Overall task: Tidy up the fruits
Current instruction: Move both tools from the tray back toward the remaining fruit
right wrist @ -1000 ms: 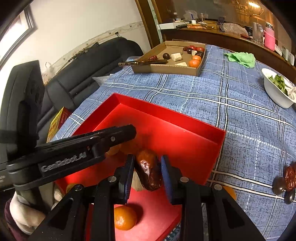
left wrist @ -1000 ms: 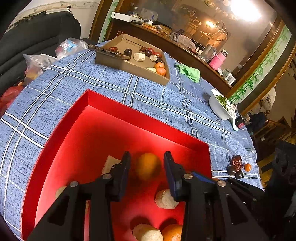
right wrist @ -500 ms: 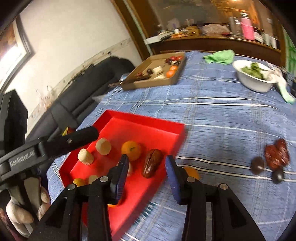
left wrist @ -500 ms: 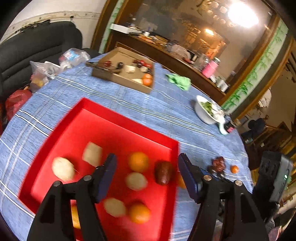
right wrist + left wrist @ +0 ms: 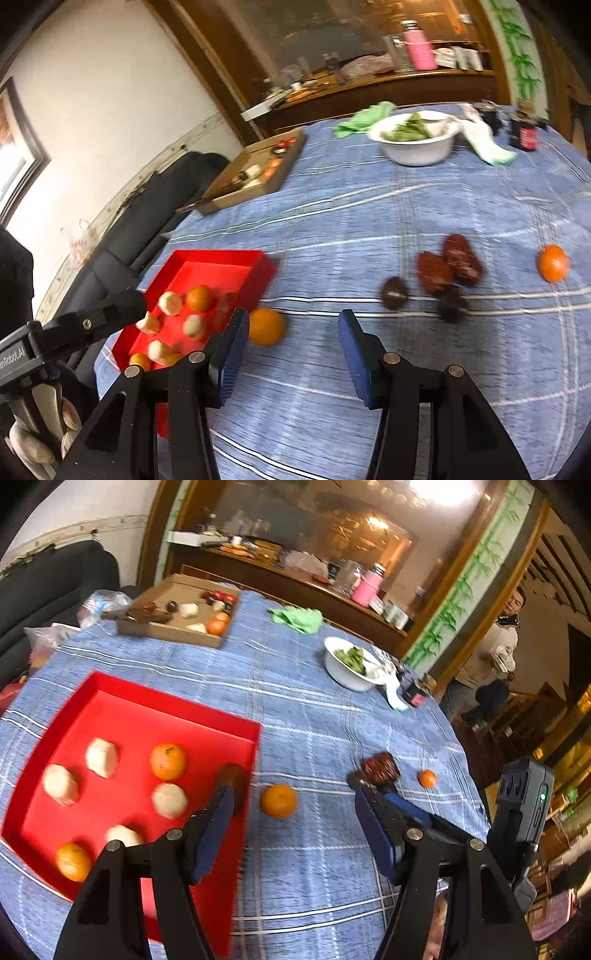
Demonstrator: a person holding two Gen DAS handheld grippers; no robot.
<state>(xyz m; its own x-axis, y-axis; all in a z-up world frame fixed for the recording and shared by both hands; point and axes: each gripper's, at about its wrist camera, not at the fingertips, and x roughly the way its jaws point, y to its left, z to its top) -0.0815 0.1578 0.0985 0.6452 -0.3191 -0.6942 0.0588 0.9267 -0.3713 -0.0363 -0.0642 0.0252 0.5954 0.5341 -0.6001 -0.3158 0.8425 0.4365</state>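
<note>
Dark fruit (image 5: 232, 777) half hidden behind left claw finger (image 5: 212, 830), cardboard box (image 5: 255, 173) contents blurred

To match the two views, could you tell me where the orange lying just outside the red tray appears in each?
Left wrist: orange, low centre, between the open fingers.
Right wrist: orange, left of centre, by the left finger.
Shared landmark: red tray beside it.

Woven blue cloth (image 5: 314, 709) (plaid, matt) carries a smooth red tray (image 5: 177, 705) and brown cardboard box (image 5: 166, 635).
</note>
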